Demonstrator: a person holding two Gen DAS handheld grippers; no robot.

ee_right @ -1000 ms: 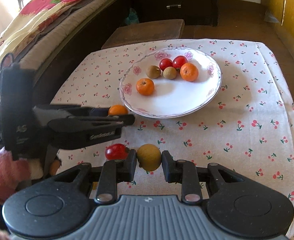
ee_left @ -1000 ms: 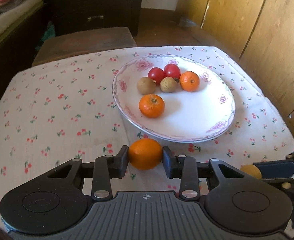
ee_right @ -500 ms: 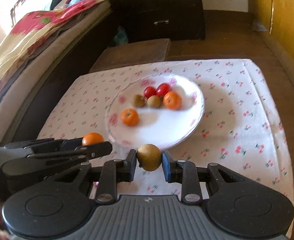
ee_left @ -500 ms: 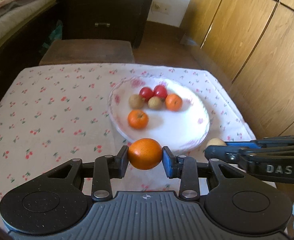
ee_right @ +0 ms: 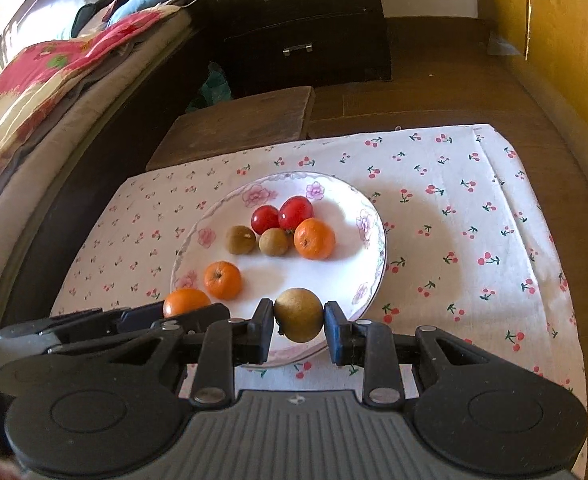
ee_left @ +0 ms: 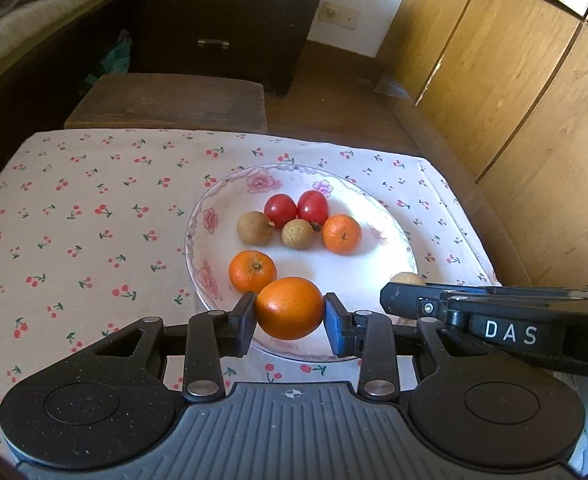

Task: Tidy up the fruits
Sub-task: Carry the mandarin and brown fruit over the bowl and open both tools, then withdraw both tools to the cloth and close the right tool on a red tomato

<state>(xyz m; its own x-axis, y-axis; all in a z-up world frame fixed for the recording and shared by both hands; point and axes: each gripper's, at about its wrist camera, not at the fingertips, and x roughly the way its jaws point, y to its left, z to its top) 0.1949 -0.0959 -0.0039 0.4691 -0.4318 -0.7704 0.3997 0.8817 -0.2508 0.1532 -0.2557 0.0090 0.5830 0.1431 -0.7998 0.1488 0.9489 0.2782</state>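
Observation:
My left gripper [ee_left: 289, 312] is shut on an orange [ee_left: 289, 307] and holds it above the near rim of the white flowered plate [ee_left: 373, 280]. My right gripper [ee_right: 298, 318] is shut on a brown round fruit [ee_right: 298, 314], also above the plate's near rim [ee_right: 369, 216]. The plate holds two oranges [ee_left: 252, 271] [ee_left: 341, 234], two red fruits [ee_left: 280, 210] and two brown fruits [ee_left: 254, 228]. The right gripper shows in the left wrist view [ee_left: 405, 300], its fruit [ee_left: 407, 279] peeking above it. The left gripper and its orange [ee_right: 186, 301] show in the right wrist view.
The table wears a white cherry-print cloth [ee_left: 74, 220]. A wooden stool [ee_left: 170, 100] stands behind it, with a dark drawer cabinet [ee_left: 230, 20] beyond. Wooden wardrobe doors [ee_left: 533, 100] are at the right and a bed [ee_right: 34, 92] at the left.
Both grippers have lifted their fruits off the cloth and moved forward over the plate's near rim. The red fruit seen on the cloth beside the right gripper is out of view.

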